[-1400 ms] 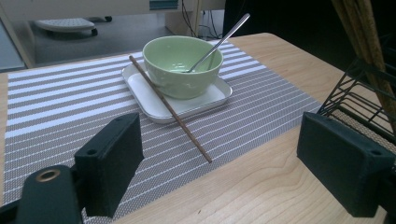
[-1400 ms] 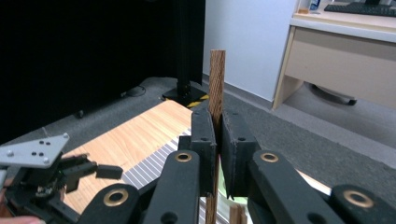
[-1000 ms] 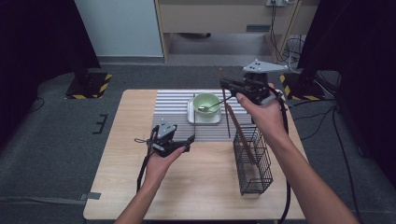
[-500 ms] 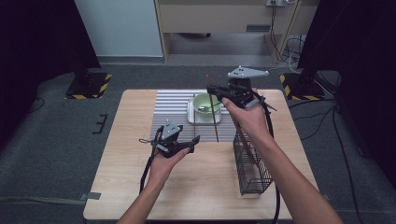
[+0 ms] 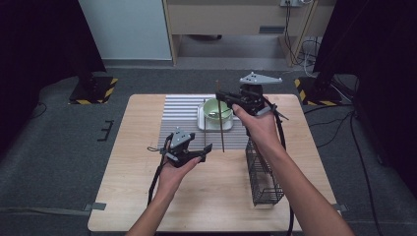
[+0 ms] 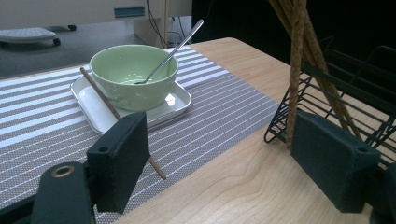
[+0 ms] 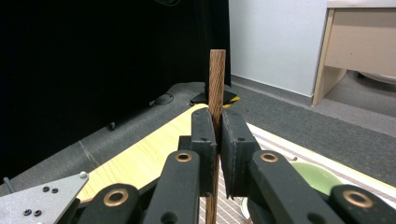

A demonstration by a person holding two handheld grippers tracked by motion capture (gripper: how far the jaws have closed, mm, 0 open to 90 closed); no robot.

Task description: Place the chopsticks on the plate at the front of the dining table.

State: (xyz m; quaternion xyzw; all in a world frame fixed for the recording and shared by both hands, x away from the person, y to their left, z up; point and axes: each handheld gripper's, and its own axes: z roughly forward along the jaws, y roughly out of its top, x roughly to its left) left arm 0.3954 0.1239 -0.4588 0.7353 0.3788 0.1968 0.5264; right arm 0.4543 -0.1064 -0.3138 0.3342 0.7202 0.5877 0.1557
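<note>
My right gripper is shut on a brown chopstick, which it holds upright beside the green bowl; the stick's lower tip hangs near the front edge of the striped mat. In the right gripper view the chopstick rises between the pressed pads of that gripper. My left gripper stands open over the table's middle with nothing between its jaws. Beyond the left gripper I see the bowl with a metal spoon in it, standing on a white tray. A second chopstick lies against the tray.
A black wire rack stands on the table's right half, under my right forearm. In the left gripper view the rack holds more brown sticks that lean out of it. Bare wood lies at the table's left and front.
The right gripper has carried the upright chopstick leftward from above the rack to beside the bowl and a little lower. The left gripper has barely moved.
</note>
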